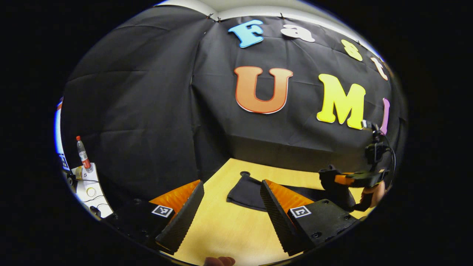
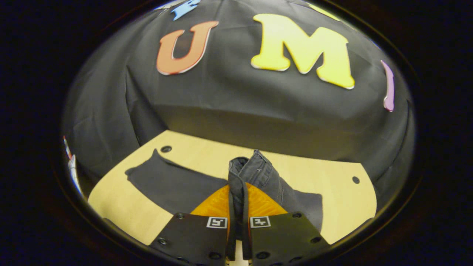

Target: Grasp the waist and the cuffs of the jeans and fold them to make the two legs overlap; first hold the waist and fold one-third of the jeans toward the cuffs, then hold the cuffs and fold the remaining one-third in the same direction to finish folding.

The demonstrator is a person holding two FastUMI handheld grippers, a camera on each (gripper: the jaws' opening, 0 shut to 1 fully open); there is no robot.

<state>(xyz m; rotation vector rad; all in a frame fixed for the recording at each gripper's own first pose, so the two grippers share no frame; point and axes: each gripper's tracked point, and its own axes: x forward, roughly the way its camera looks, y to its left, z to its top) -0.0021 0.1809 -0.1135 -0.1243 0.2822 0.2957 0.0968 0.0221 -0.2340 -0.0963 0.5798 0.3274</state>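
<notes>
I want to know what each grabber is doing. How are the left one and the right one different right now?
The left gripper is open with nothing between its fingers; the right gripper is shut on the jeans. The left gripper hangs above the table, short of the cloth, while the right gripper lifts a fold of the jeans. Both point toward the booth's back wall.

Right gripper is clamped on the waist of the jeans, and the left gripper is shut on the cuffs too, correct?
Not quite. The right gripper is clamped on the waist of the jeans, but the left gripper is open above the table, short of the cuffs, as the left gripper view shows.
</notes>
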